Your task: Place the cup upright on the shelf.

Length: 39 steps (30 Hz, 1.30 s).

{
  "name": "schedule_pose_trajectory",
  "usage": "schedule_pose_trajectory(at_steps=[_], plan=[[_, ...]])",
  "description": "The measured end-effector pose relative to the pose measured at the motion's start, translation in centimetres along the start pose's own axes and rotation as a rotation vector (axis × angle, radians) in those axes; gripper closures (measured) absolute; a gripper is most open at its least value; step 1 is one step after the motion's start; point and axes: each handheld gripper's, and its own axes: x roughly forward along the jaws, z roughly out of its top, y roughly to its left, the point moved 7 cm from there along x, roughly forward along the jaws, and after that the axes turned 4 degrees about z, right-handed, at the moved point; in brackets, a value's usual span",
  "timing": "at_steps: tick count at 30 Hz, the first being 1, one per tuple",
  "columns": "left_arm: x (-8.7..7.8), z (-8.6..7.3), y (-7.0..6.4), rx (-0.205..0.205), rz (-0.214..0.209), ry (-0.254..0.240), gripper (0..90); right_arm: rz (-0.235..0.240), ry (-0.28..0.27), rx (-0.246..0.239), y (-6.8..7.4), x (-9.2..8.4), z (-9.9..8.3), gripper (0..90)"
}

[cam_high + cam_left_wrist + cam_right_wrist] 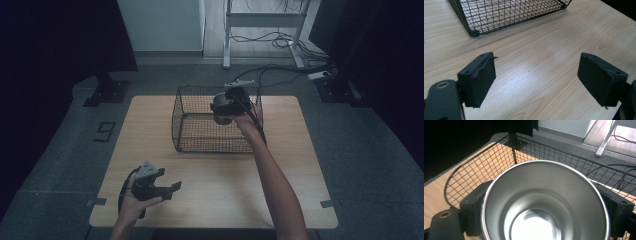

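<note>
Dim room, dark curtains hanging at both sides, grey floor running around a pale wooden desk [210, 200] standing in the middle. Black wire basket [190, 127] sitting on the far half of the desk, open at the top, bare wood showing through its mesh floor. White-legged frame and loose cables lying on the floor beyond the desk.

Right gripper [226, 106] hanging over the right part of the basket, above its rim, the person's forearm reaching in from the bottom edge. Steel cup [544, 202] being gripped between its jaws, one black pad pressing on each side of the cup's wall, jaws standing at a middling width around it. In the right gripper view, mouth of the cup facing the camera, shiny inside and bright bottom showing, basket's mesh wall and curved rim lying behind it. In the high view, cup [222, 119] showing as a pale rounded shape under the gripper, inside the basket's outline; whether touching the basket floor, hard to tell.

Left gripper [170, 190] being held low over the near left part of the desk, well apart from the basket. Jaws gaping wide, nothing between them, bare wood grain showing in the gap in the left gripper view, basket corner [475, 32] lying ahead.
</note>
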Motion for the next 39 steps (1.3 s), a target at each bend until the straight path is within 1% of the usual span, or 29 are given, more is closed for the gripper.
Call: schedule_pose_trajectory(at_steps=[4,5,6,10,11,13,17,20,23,28,32,34,39], plan=[[-0.1,0.0,0.1,-0.004,0.003,-0.007,15.2,0.001,0.019,0.014,-0.6,1.3,-0.3,13.3],[-0.1,0.0,0.2,-0.003,0.004,-0.009,15.2,0.001,0.019,0.014,-0.6,1.3,-0.3,13.3],[-0.1,0.0,0.2,-0.002,0.005,-0.009,15.2,0.0,0.029,0.017,-0.9,1.9,-0.5,13.3],[-0.3,0.1,0.4,-0.005,0.006,-0.014,15.2,-0.003,0.041,0.02,-1.3,2.8,-0.7,13.3],[-0.3,0.0,0.5,-0.007,0.008,-0.015,15.2,-0.007,0.046,0.021,-1.5,3.3,-0.8,13.3],[-0.3,0.1,0.5,-0.01,0.008,-0.018,15.3,-0.006,0.047,0.022,-1.6,3.5,-0.8,13.3],[-0.4,0.1,0.5,-0.011,0.004,-0.019,15.3,-0.003,0.057,0.011,-1.6,4.5,-0.9,13.3],[-0.4,0.1,0.5,-0.009,0.004,-0.018,15.2,-0.001,0.059,0.009,-1.6,4.8,-1.0,13.3],[-0.4,0.1,0.4,-0.007,0.003,-0.019,15.2,0.002,0.073,0.004,-1.5,5.5,-1.2,13.3],[-0.4,0.1,0.4,-0.007,0.003,-0.018,15.2,-0.002,0.088,0.001,-1.6,6.1,-1.5,13.3],[-0.3,0.1,0.3,-0.006,0.0,-0.017,15.2,-0.009,0.104,0.003,-1.9,6.7,-2.0,13.3],[-0.3,0.1,0.3,-0.007,-0.001,-0.015,15.2,-0.011,0.114,0.015,-2.1,7.2,-2.3,13.3],[-0.3,0.0,0.5,-0.011,-0.001,-0.015,15.2,-0.019,0.131,0.006,-2.2,7.7,-2.6,13.3]])
